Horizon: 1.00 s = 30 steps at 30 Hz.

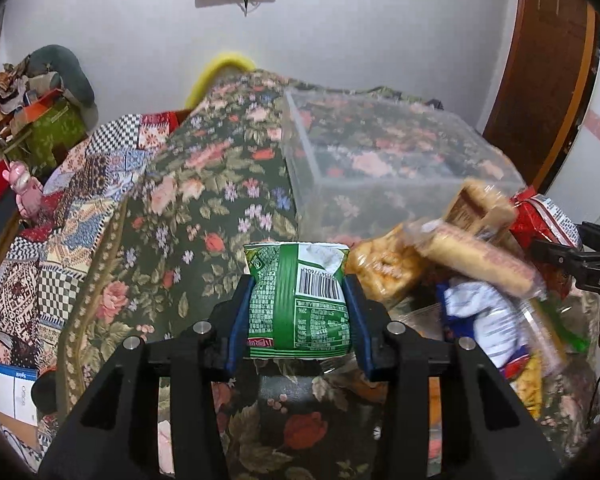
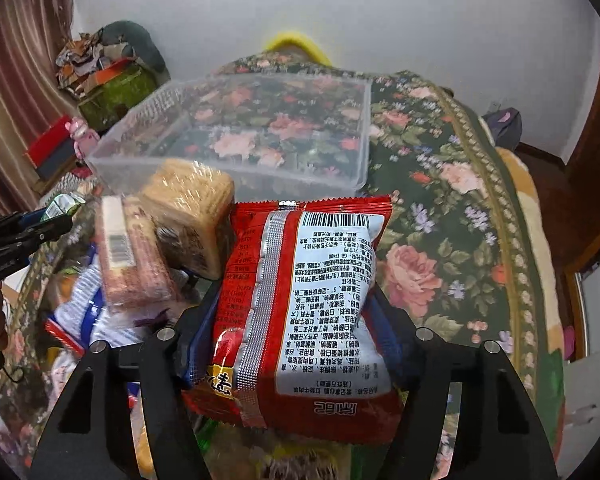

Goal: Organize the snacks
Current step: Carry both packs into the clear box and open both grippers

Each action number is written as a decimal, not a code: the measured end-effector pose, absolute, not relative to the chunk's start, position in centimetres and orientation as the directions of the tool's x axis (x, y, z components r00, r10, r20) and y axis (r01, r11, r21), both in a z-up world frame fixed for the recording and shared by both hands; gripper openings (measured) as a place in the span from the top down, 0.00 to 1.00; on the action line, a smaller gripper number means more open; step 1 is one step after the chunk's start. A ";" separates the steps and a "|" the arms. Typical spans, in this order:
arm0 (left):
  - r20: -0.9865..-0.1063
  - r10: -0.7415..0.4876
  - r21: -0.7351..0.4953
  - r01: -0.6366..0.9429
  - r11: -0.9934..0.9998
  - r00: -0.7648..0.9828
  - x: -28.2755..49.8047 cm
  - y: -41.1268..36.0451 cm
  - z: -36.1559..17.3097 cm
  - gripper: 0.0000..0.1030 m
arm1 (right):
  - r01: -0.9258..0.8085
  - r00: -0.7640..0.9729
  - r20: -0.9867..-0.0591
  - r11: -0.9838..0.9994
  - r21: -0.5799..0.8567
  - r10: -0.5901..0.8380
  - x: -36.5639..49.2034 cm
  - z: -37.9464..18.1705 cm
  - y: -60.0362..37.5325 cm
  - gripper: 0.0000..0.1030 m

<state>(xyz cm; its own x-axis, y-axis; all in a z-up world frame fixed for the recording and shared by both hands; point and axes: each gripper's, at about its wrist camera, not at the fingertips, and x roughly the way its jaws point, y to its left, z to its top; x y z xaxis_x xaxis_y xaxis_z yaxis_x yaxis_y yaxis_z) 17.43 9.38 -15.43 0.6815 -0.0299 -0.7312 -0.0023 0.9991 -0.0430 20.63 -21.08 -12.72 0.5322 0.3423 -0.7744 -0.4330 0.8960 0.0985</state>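
My left gripper [image 1: 298,286] is shut on a small green snack packet [image 1: 300,308], held upright between its blue pads above the floral cloth. My right gripper [image 2: 296,304] is shut on a red and white snack bag [image 2: 312,280] with its printed back facing the camera. A clear plastic bin [image 1: 300,152] sits on the cloth just beyond both grippers and looks empty. A heap of loose snacks lies between the grippers: wrapped biscuit packs [image 2: 188,204], a pink wafer pack [image 2: 136,264] and a blue and white packet [image 1: 484,320]. The left gripper [image 2: 36,224] shows at the right wrist view's left edge.
A dark floral cloth [image 1: 220,184] covers the surface, with a patchwork quilt [image 1: 80,208] to its left. Boxes, fabric and a pink toy [image 1: 24,188] crowd the far left. A wooden door [image 1: 540,80] stands at the right and a white wall behind.
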 end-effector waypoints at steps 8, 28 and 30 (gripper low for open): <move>-0.663 -0.066 -0.076 0.020 0.997 0.746 17.3 8.4 -10.7 0.57 | -0.437 0.595 -0.710 0.893 0.106 0.375 20.2 -8.4 -22.0 0.38; -0.654 -0.093 -0.094 0.041 0.995 0.750 26.2 5.4 -8.7 0.57 | -0.449 0.640 -0.641 0.883 0.135 0.423 25.9 -5.7 -18.8 0.38; -0.671 -0.089 -0.089 0.039 0.995 0.736 27.2 5.2 -9.5 0.57 | -0.443 0.634 -0.654 0.887 0.130 0.412 26.7 -6.4 -18.3 0.38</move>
<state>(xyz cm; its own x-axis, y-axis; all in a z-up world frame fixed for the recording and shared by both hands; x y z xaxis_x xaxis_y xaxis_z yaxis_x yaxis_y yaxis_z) 27.15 5.15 -9.48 0.7363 -0.0892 -0.6708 0.0393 0.9952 -0.0891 26.68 -18.30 -6.39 0.6341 0.4123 -0.6542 -0.4428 0.8872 0.1299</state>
